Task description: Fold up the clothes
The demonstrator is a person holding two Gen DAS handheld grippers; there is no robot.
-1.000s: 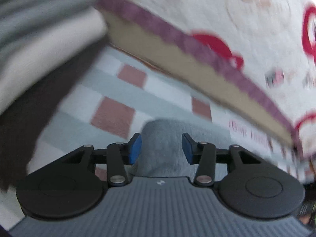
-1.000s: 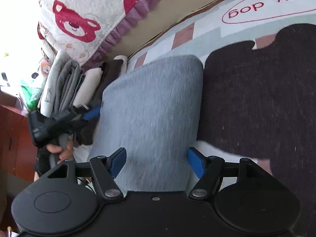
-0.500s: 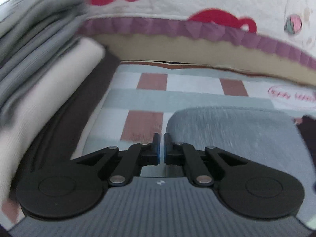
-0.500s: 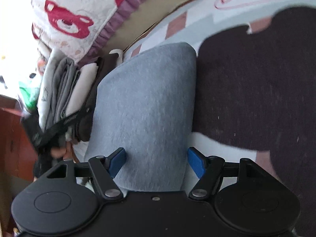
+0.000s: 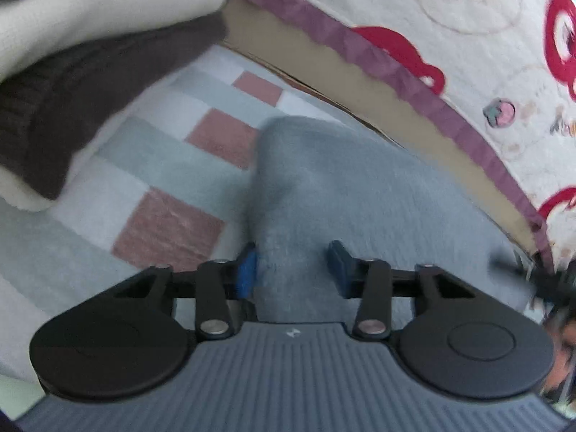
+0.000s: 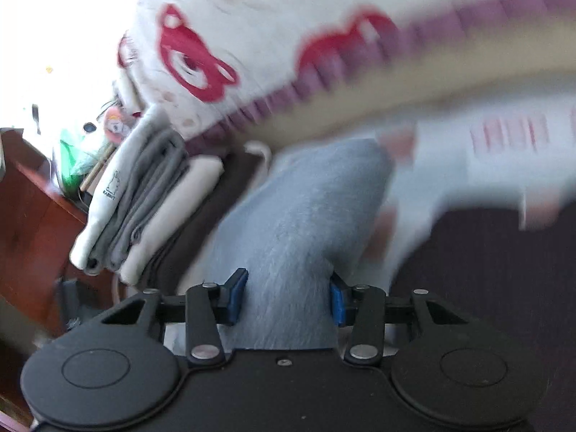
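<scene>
A folded grey-blue fleece garment [image 5: 345, 187] lies on a checked pink, grey and white mat [image 5: 165, 216]. My left gripper [image 5: 293, 268] is open, its blue pads on either side of the garment's near edge. The same garment [image 6: 302, 223] shows in the right wrist view. My right gripper [image 6: 286, 297] is open with the garment's end between its blue pads; the pads stand apart and look close to the cloth on both sides.
A stack of folded clothes, dark brown, cream and grey [image 6: 140, 201], stands left of the garment; it also shows in the left wrist view [image 5: 82, 68]. A bear-print quilt with purple ruffle [image 5: 450, 46] hangs over the bed edge behind. A dark brown cloth [image 6: 486, 270] lies at right.
My left gripper shut half a second ago and is open again, now over the garment's edge. My right gripper has narrowed around the garment's end and swung, so the view is blurred.
</scene>
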